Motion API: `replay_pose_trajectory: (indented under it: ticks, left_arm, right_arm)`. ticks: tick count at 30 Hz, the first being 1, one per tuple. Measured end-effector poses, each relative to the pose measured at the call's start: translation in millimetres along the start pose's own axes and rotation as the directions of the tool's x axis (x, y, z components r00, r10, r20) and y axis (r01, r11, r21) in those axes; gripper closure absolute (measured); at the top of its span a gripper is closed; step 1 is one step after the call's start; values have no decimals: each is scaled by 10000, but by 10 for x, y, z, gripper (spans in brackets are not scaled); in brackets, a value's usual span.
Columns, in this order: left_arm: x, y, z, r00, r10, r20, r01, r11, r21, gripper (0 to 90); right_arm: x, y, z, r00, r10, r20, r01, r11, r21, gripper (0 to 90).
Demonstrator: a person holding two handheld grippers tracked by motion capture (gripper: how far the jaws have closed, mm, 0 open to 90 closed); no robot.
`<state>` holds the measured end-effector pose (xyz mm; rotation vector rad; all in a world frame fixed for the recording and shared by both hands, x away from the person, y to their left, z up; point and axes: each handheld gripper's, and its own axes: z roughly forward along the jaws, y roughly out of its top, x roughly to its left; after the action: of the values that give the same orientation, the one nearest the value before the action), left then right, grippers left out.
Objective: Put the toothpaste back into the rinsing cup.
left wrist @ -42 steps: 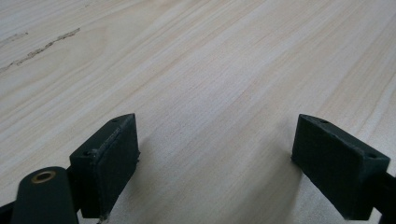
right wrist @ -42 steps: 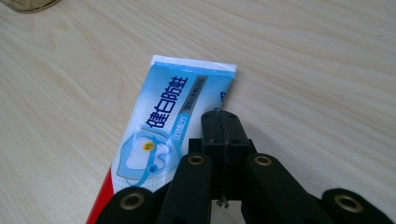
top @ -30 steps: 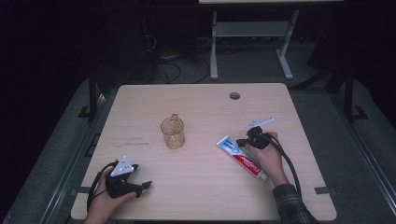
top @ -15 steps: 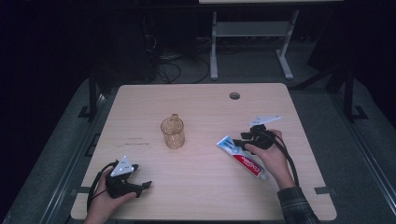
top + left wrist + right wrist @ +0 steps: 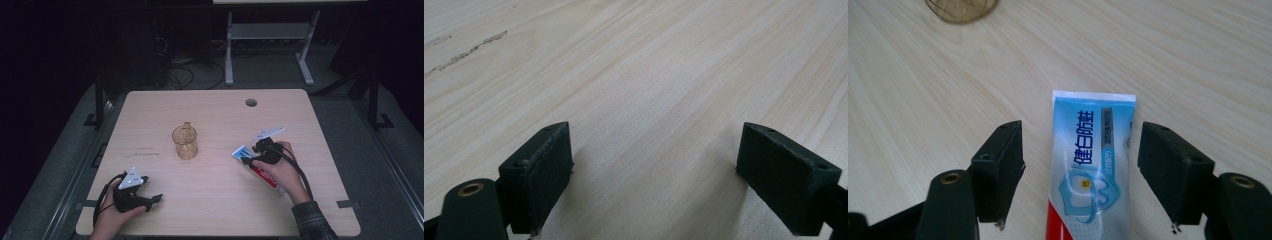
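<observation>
Toothpaste tube (image 5: 1088, 165) lies flat between the right gripper's (image 5: 1082, 170) just-opened, untouching jaws; lower squarely, then squeeze across its width

A pale wooden desk (image 5: 210, 107) with a round cable hole (image 5: 251, 102) stands on a grey floor (image 5: 360, 130); behind it, in near darkness, a white metal stand (image 5: 270, 35) and tangled cables (image 5: 175, 75).

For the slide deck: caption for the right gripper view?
Right gripper jaws open astride a toothpaste tube lying flat on the wooden table.
</observation>
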<state>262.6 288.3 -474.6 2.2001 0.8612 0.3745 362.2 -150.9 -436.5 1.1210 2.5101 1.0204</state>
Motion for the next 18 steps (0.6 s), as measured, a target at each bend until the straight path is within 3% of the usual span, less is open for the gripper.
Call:
replay_pose_trajectory:
  ticks: [18]
  left_arm:
    - [0, 0, 0, 10000, 4, -1, -4, 10000, 2, 138]
  right_arm:
    - [16, -62, 253, 9973, -554, 480, 481, 9887, 1419, 382]
